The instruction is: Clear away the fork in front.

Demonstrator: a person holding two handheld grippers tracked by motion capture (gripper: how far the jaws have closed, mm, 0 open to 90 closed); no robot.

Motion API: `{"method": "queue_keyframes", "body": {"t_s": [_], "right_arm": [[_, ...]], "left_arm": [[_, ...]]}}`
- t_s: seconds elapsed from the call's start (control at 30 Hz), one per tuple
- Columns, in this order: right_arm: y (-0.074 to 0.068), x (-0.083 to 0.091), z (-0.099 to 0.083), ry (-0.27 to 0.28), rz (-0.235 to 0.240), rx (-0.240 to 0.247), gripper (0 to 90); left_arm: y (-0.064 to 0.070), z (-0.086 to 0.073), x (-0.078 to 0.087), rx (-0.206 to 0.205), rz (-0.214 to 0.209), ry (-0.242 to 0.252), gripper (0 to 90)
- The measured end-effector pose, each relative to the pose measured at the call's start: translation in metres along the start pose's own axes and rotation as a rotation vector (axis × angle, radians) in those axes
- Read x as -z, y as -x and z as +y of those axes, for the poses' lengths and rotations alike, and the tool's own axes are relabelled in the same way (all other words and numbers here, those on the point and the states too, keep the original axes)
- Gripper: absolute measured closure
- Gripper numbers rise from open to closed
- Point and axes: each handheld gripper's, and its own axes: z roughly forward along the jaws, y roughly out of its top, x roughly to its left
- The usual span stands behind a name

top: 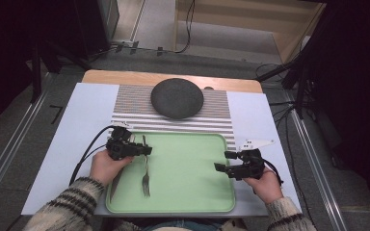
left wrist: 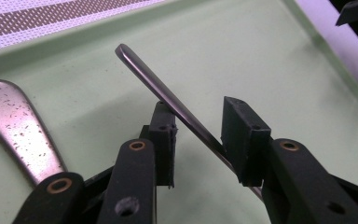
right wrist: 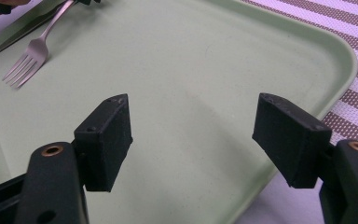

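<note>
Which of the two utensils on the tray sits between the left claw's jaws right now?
The fork: its slim handle runs between the left claw's jaws. The knife lies beside it, outside the jaws, nearer the tray's left rim.

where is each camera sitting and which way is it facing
High view: above the person's side, looking forward and down at the green tray and dark plate; forearms, left gripper, right gripper.
Left gripper view: on the left gripper, along its jaws set around the fork handle.
Right gripper view: on the right gripper, across the tray toward the fork tines; jaws wide apart.
Shared: all three show tray and fork.
</note>
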Motion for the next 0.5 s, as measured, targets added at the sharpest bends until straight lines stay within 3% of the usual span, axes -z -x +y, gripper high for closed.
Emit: {"method": "queue_keyframes", "body": {"t_s": [0.4, 0.5], "right_arm": [[0.0002, -0.0002, -0.0001, -0.001, -0.002, 0.001, 26.0], [0.0002, -0.0002, -0.0001, -0.002, -0.002, 0.001, 26.1]], "left_arm": [[-0.0001, -0.0009, -0.0043, -0.017, 0.011, -0.011, 60.8], [-0.0001, -0.0002, -0.0042, -0.012, -0.001, -0.005, 51.8]]}}
